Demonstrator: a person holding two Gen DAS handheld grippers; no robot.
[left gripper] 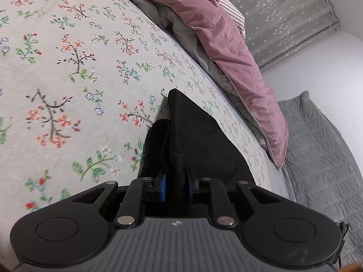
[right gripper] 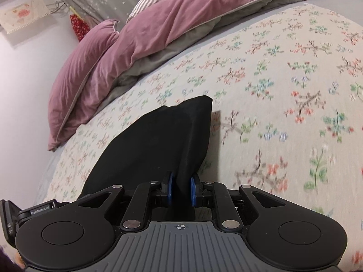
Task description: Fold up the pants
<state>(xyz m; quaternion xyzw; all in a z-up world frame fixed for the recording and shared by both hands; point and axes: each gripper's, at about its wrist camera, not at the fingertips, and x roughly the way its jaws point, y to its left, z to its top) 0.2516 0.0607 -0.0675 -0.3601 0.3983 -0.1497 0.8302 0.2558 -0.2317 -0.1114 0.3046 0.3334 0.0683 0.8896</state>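
Black pants (left gripper: 199, 140) hang over a floral bedspread (left gripper: 68, 68). My left gripper (left gripper: 177, 187) is shut on a bunched edge of the pants, with a ribbed waistband strip showing at its left. In the right wrist view my right gripper (right gripper: 181, 190) is shut on another edge of the same black pants (right gripper: 158, 140), which spread away to the left above the floral bedspread (right gripper: 272, 79). Blue pads (right gripper: 169, 187) press the cloth on both sides. The rest of the pants is hidden below the grippers.
A mauve duvet (left gripper: 226, 45) and a mauve pillow (right gripper: 77, 77) lie along the head of the bed. A grey quilted cover (left gripper: 317, 147) lies beside the bed. Grey star curtains (left gripper: 283, 11) hang behind.
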